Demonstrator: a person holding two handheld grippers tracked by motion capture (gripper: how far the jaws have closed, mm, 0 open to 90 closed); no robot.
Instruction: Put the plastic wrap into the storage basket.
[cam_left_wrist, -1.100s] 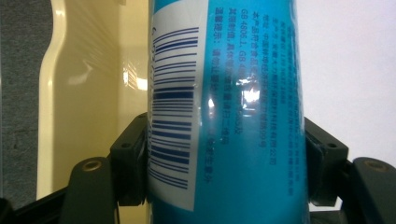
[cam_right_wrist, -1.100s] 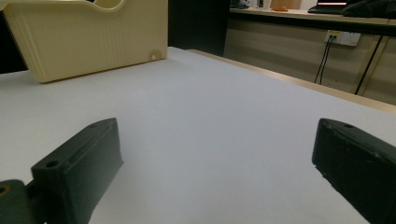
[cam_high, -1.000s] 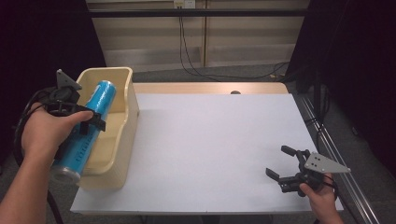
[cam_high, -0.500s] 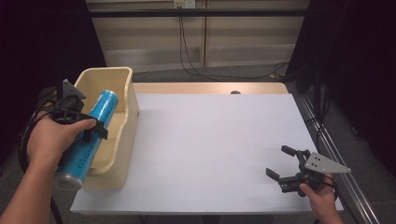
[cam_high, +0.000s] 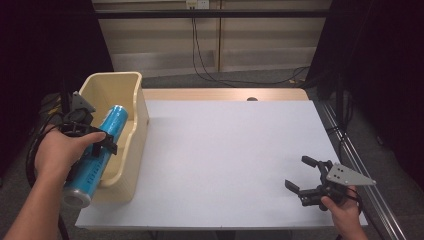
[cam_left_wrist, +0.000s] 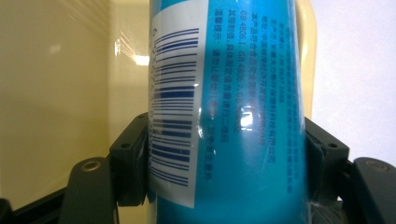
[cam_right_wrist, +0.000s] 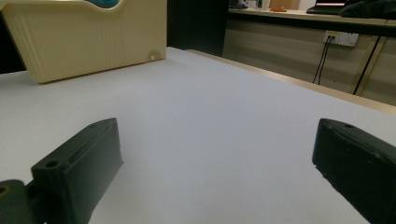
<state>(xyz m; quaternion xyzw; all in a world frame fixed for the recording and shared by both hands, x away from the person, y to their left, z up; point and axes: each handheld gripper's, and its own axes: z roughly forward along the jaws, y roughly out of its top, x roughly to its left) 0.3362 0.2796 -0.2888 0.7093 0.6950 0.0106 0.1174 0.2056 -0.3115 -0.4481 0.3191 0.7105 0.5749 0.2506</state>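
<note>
A tall blue can (cam_high: 100, 150) with a white barcode label (cam_left_wrist: 173, 116) lies tilted over the cream plastic bin (cam_high: 131, 90) at the table's left edge. My left gripper (cam_high: 100, 142) is shut on the can's middle, its black pads (cam_left_wrist: 133, 154) pressing both sides. The can's upper end leans into the bin and its silver base hangs out past the bin's near end. At the table's front right, my right gripper (cam_high: 305, 175) stands open just above the white surface, with nothing between its jaws.
The white tabletop (cam_high: 230, 150) spreads between the bin and the right gripper. Its bare wooden back edge (cam_high: 225, 94) has a small dark hole. Cables hang down the wall behind. In the right gripper view the bin (cam_right_wrist: 88, 37) stands far off at upper left.
The left hand has sunk with the can, bringing it lower into the bin. The right gripper has kept still.
</note>
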